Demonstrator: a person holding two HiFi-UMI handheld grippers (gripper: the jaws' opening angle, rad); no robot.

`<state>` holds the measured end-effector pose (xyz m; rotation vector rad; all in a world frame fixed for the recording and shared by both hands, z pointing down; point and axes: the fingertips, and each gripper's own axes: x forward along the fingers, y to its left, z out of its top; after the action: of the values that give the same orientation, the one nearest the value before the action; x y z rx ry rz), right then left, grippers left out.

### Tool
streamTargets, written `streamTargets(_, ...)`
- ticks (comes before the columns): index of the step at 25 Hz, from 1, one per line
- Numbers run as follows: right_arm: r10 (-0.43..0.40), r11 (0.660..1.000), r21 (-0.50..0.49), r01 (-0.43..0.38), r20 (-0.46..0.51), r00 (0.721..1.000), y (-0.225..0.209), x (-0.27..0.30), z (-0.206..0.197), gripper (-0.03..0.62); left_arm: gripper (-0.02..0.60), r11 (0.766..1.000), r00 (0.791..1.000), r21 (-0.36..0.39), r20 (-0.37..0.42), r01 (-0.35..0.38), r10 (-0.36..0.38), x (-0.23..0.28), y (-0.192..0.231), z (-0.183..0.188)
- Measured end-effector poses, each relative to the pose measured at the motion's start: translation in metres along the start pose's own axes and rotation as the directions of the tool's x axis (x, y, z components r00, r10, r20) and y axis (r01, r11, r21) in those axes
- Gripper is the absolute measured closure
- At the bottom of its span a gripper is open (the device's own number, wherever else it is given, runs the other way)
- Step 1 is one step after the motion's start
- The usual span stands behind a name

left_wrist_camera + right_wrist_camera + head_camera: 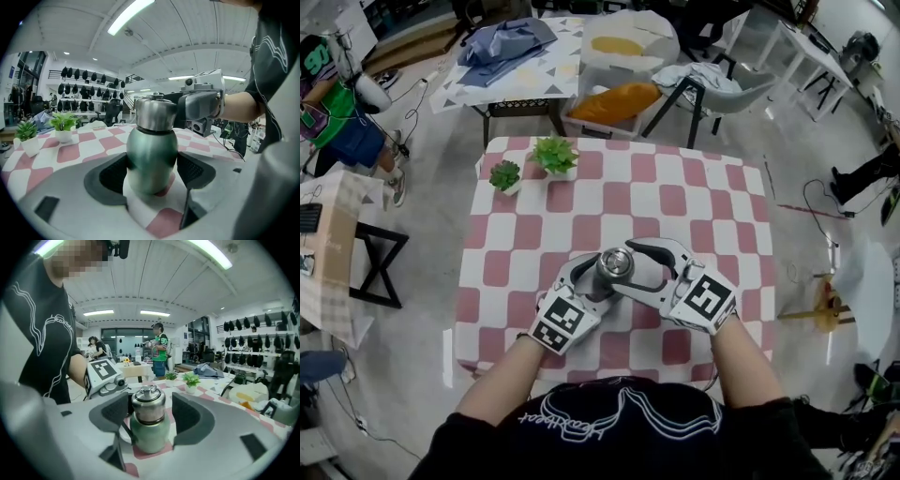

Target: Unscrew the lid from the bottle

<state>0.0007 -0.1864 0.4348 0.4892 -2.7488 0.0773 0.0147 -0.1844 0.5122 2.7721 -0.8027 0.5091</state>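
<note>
A green metal bottle (152,159) with a steel lid (154,112) stands on the pink-and-white checked table (694,187), near its front edge. My left gripper (152,171) is shut on the bottle's green body, one pad pressed against each side. My right gripper (149,413) reaches in from the right at lid height. The lid (148,404) sits between its jaws, and a gap shows beside the right pad, so the jaws stand open. In the head view both grippers, left (598,281) and right (628,269), meet around the lid (614,267).
Two small potted plants (505,175) (555,155) stand at the table's far left. Beyond it are a table with blue cloth (502,42), a bin with an orange bag (614,101) and a chair (712,84). A person (159,350) stands in the background.
</note>
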Motion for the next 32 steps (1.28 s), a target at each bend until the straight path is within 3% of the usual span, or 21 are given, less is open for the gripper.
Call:
streamTargets(3,-0.106,0.994,0.017,0.106,0.037,0.994,-0.0028,0.0007,0.0016,0.289,0.249,0.999,0.999,-0.014,-0.01,-0.047,0.047,0.0014,0.0005,-0.0015)
streamTargets(9,-0.234,0.972,0.008,0.234,0.064,0.97,-0.0037,0.0033,0.0065,0.295,0.249,0.99,0.991,-0.046,-0.028,-0.132,0.131,0.003,0.0001,-0.0019)
streamTargets(19,-0.272,0.962,-0.024,0.273,0.041,0.961,-0.0008,0.0067,-0.0006,0.341,0.249,0.986,0.987,-0.052,-0.037,-0.158,0.156,0.0036,0.0007,-0.0026)
streamTargets(25,-0.251,0.968,-0.037,0.249,-0.033,0.968,-0.0028,0.0052,-0.0018,0.341,0.249,0.994,0.993,-0.02,-0.044,-0.106,0.105,0.0029,0.0,-0.0044)
streamTargets(32,-0.106,0.992,-0.073,0.103,-0.039,0.994,0.001,0.0082,-0.0028,0.341,0.249,0.994,0.995,0.07,-0.061,0.081,-0.077,0.0031,0.0,-0.0039)
